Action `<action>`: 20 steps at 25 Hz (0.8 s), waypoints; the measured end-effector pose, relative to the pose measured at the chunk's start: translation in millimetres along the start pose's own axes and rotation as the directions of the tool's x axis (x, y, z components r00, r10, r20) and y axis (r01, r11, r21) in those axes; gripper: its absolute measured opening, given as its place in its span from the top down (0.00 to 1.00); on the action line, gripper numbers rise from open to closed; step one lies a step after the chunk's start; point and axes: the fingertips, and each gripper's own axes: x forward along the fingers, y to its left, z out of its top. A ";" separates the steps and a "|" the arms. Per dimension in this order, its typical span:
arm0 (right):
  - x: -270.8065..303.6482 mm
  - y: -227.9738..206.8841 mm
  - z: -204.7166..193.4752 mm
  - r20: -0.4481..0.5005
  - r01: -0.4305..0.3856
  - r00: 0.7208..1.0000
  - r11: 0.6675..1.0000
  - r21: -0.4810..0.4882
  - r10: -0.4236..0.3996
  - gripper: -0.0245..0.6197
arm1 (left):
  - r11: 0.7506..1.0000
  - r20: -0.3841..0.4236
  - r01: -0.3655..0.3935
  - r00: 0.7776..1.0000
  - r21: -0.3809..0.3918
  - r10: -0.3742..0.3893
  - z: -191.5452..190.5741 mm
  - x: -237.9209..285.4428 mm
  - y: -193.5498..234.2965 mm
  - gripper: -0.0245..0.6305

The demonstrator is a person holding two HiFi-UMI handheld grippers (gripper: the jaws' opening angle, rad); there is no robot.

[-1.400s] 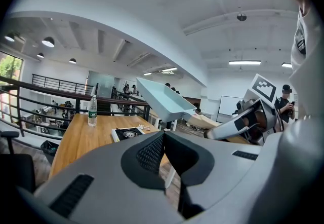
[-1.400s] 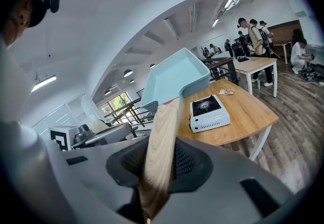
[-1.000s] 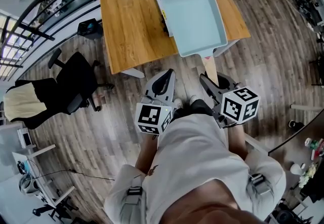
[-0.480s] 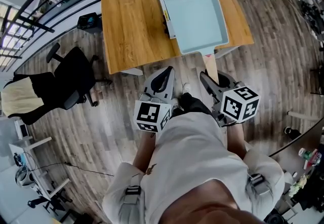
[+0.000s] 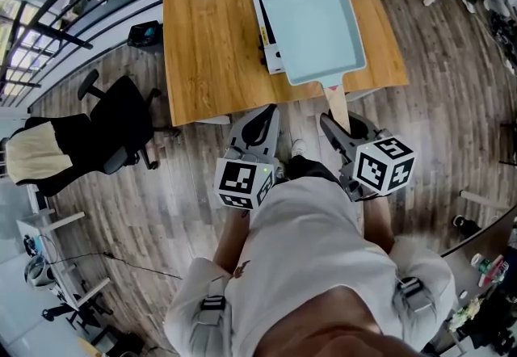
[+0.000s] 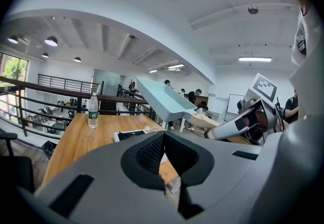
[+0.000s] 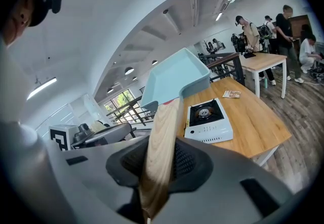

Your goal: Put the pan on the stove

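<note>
Over the worktop [image 5: 210,48], the pan [image 5: 311,28] hangs farther out than a second ago, airborne above the stove [image 7: 207,119]. The right hand-held gripper [image 5: 342,128] pinches its wooden handle [image 5: 337,103]; the left hand-held gripper [image 5: 260,123] looks pressed together, empty. Setting it down is likely what's left.

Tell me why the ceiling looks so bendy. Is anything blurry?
Left gripper view: the wide lens bows the ceiling into an arch and darkens the corners. Right gripper view: same bend; the handle up close is a bit soft, the stove sharp. Head view: evenly lit and sharp, the table only slightly warped.
</note>
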 end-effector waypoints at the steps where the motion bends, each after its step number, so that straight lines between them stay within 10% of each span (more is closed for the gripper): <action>1: 0.7 -3.6 3.1 0.000 -0.003 1.000 1.000 -0.001 0.003 0.80 | 1.000 -0.001 -0.004 1.000 0.003 0.004 1.8 3.6 -0.6 0.93; 20: 40.7 -25.5 48.2 -0.002 -0.034 0.999 0.999 -0.013 0.034 0.80 | 0.999 -0.009 -0.028 1.000 0.017 0.028 25.1 44.0 26.4 0.93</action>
